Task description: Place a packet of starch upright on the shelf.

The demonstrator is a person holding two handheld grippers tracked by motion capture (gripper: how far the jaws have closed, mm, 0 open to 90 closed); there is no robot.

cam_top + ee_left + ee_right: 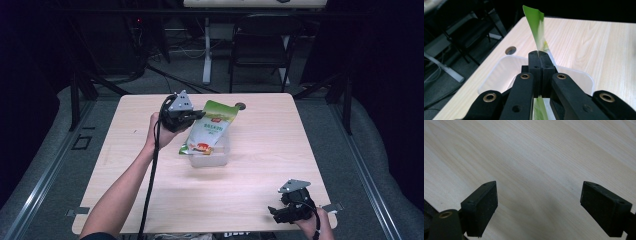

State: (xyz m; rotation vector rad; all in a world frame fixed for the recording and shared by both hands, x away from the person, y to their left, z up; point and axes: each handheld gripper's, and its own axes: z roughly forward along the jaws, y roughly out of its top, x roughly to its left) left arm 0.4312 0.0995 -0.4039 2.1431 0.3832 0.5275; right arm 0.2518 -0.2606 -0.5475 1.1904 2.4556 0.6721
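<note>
Green-and-white printed plastic pouch (pixel 209 129) hangs tilted above the translucent white rectangular plastic tub (pixel 216 159), its lower end at the tub's near-left rim and its green upper corner pointing far and right. The print on the pouch face is too small to read. In the left gripper view the pouch (pixel 535 30) appears edge-on as a thin, glossy, slightly curled sheet; its lower portion is cut off behind the black jaws.

The left gripper (pixel 192 116) has its jaws pressed together on the pouch's left edge, pinching the film between the two flat pads. In its own view the left gripper (pixel 539 56) meets the film directly above the tub (pixel 496 72), whose smooth rounded wall is partly hidden by the linkage arms.

The right gripper (pixel 274 212) sits at the near-right corner of the pale wood-grain laminate table (pixel 280 135), well apart from the pouch. Its jaws are spread wide over bare table surface (pixel 536 157), with matte, finely textured pads (pixel 484 205).
</note>
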